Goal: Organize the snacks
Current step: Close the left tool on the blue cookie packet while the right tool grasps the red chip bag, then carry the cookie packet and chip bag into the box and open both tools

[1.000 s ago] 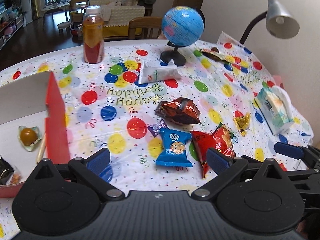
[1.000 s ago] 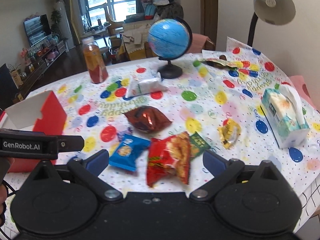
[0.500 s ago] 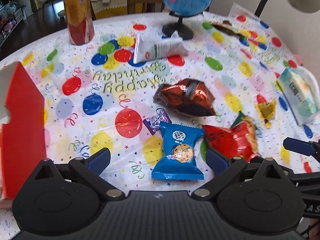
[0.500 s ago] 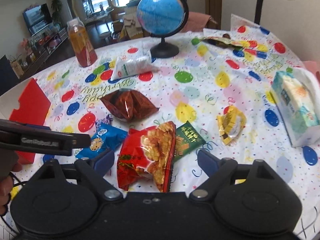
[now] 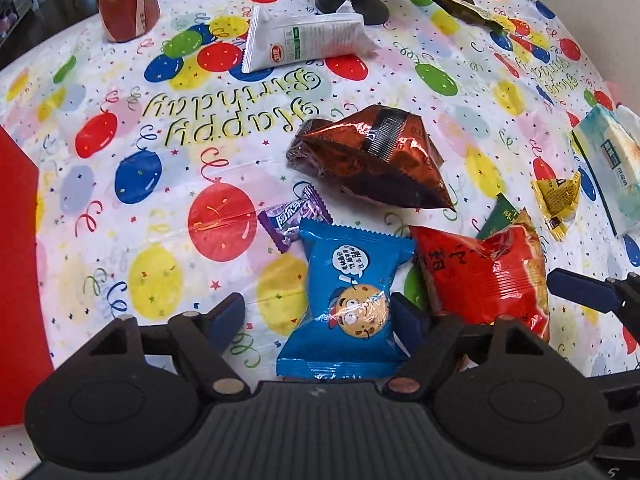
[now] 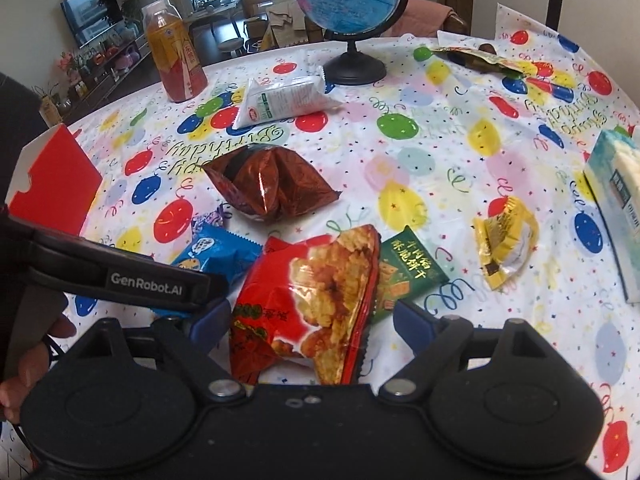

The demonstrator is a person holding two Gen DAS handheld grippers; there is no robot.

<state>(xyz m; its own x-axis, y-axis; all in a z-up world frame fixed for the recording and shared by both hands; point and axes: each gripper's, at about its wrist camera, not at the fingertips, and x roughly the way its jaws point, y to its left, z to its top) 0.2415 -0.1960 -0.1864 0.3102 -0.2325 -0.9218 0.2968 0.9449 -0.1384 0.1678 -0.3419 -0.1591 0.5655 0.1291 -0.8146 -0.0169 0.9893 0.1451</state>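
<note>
My left gripper (image 5: 320, 316) is open, its fingers on either side of the blue cookie packet (image 5: 348, 300), which lies flat on the tablecloth. My right gripper (image 6: 310, 320) is open around the red snack bag (image 6: 312, 304). That red bag also shows in the left wrist view (image 5: 488, 276). A brown foil bag (image 5: 372, 160), a purple candy (image 5: 292, 220), a green packet (image 6: 408, 272) and a yellow packet (image 6: 504, 240) lie close by. A white packet (image 5: 300, 42) lies farther back. The red box (image 6: 56, 176) stands at the left.
A juice bottle (image 6: 174, 52) stands far left and a globe (image 6: 348, 4) at the back. A tissue pack (image 6: 620, 208) lies at the right edge. A dark wrapper (image 6: 476, 56) lies far back right. The left gripper's body (image 6: 120, 276) crosses the right wrist view.
Both grippers have moved forward and down toward the snacks. The left one now straddles the blue cookie packet and the right one straddles the red bag. Both stay open.
</note>
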